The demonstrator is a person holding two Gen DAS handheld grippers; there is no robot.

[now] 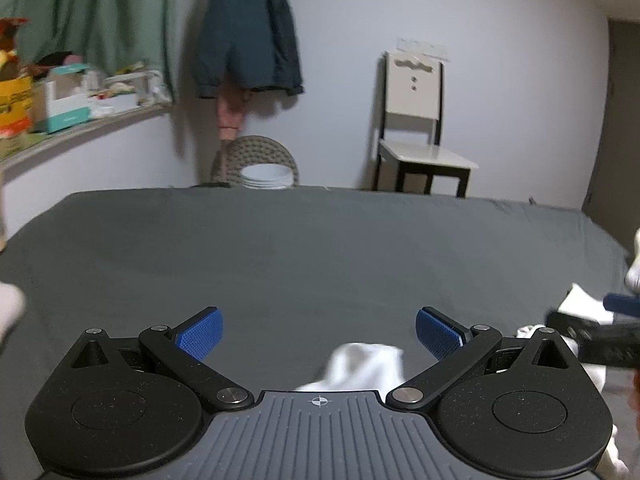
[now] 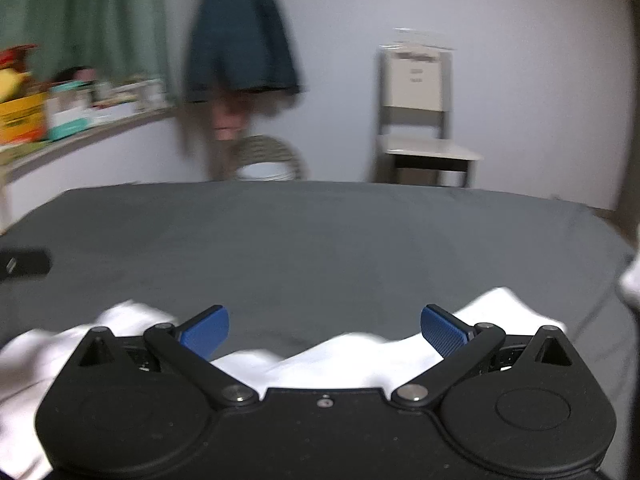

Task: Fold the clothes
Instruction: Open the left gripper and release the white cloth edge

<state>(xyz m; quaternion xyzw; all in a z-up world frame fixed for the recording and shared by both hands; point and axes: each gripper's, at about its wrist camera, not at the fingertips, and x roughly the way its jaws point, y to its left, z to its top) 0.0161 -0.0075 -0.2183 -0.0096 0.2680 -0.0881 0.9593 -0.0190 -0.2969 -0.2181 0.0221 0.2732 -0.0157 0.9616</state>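
Note:
A white garment lies crumpled at the near edge of a dark grey bed sheet. My right gripper hovers open just above it, blue pads wide apart, nothing between them. In the left wrist view a fold of the same white garment shows just below my left gripper, which is also open and holds nothing. More white cloth lies to the right, where the other gripper's dark body enters the view. The right wrist view is motion-blurred.
The grey sheet stretches far ahead. Behind it stand a chair, a white bucket and a wicker seat. A dark jacket hangs on the wall. A cluttered shelf runs along the left under a green curtain.

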